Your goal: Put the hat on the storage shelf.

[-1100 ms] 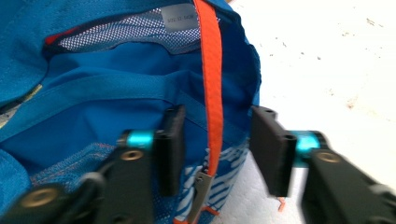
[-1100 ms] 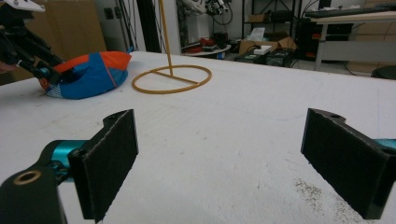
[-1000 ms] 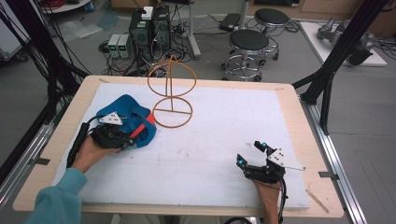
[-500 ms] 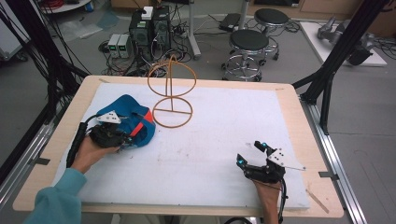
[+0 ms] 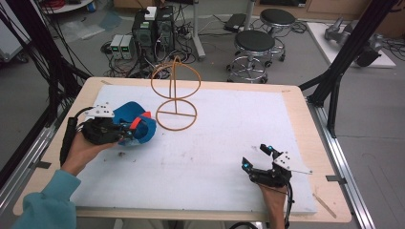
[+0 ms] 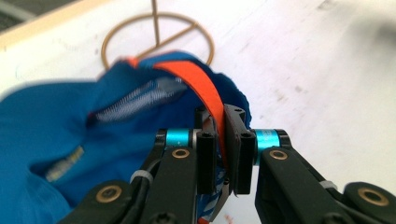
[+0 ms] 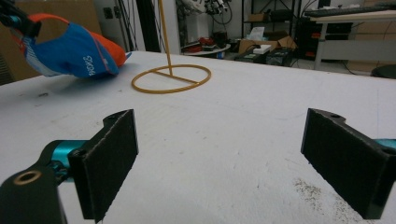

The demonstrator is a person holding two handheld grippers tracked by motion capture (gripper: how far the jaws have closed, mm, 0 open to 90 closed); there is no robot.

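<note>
A blue cap [image 5: 137, 125] with orange trim hangs at the table's left, lifted partly off the white mat [image 5: 215, 138]. My left gripper [image 5: 125, 135] has just been closing and is shut on the cap's orange strap [image 6: 205, 88], which runs between the pads. In the left gripper view the cap's blue inside [image 6: 70, 126] lies left of the left gripper [image 6: 224, 154]. A gold wire stand [image 5: 175, 98] with a ring base stands just right of the cap. My right gripper [image 5: 254, 156] rests open near the front right, and in its own view the right gripper [image 7: 219, 158] has nothing between the jaws.
The stand's ring base [image 7: 170, 77] and the cap [image 7: 70, 51] lie far ahead in the right gripper view. Bare white mat stretches between the two grippers. The wooden table edge [image 5: 305, 119] frames the mat. Stools and computer boxes stand on the floor behind.
The left gripper has risen with the cap, lifting it off the mat and a little toward the stand. The right gripper has stayed put.
</note>
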